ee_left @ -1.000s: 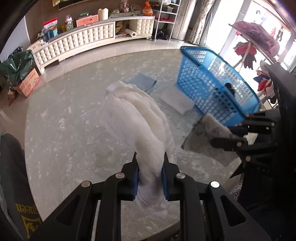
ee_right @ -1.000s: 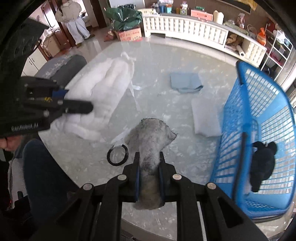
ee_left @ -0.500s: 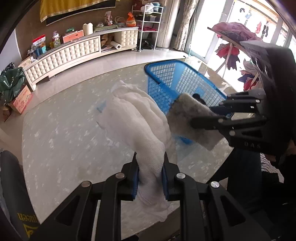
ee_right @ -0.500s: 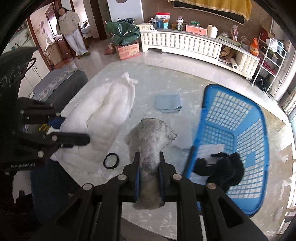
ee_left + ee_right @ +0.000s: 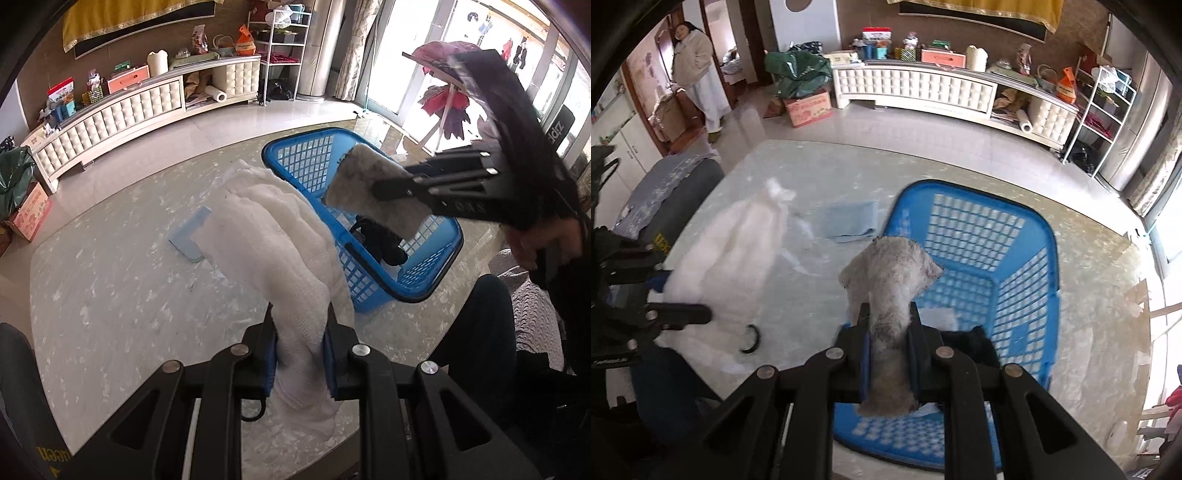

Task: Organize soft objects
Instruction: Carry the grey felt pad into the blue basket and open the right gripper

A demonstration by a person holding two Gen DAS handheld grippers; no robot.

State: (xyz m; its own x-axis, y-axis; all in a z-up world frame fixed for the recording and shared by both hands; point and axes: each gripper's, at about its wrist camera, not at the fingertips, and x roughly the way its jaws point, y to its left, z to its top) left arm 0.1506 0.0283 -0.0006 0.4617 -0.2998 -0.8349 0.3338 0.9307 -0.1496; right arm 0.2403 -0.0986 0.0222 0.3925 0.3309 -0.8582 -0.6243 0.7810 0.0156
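While both grippers hang above the marble-patterned tabletop [image 5: 110, 295], the right gripper [image 5: 889, 350] pinches a fluffy grey cloth [image 5: 892, 273] over the blue plastic lattice basket [image 5: 1015, 258], and the left gripper [image 5: 300, 354] clamps a bulky white knitted towel [image 5: 273, 236] near the front edge. Both fabrics look light and limp, sagging beyond each bunched middle fold.

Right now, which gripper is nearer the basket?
Right. The right gripper holds the grey cloth over the basket; the left gripper holds the white cloth beside it.
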